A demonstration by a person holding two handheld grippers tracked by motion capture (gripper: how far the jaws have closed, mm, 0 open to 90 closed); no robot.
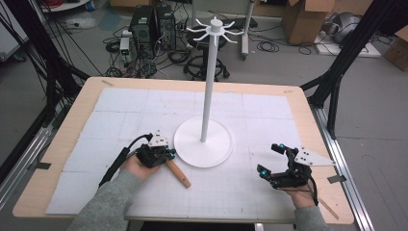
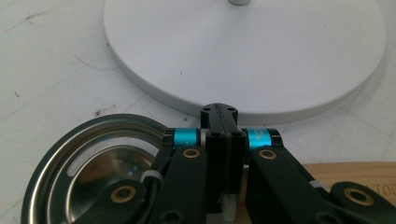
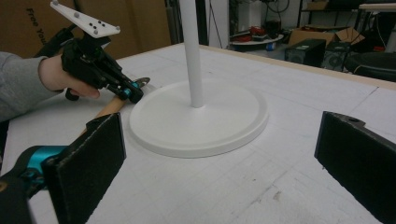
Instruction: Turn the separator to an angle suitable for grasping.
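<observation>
Lower left of centre in the high view: left fingers [image 1: 169, 155] clamping shut on the wooden-handled ladle [image 1: 179, 174], handle pointing lower right, beside the stand base [image 1: 204, 154]; right fingers [image 1: 271, 161] gaping open, well apart.

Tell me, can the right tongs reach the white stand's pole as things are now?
Probably yes. The right tongs are open with nothing between them, and bare white mat lies between them and the pole. The left tongs, shut on the wooden-handled utensil, sit at the other side of the base.
</observation>
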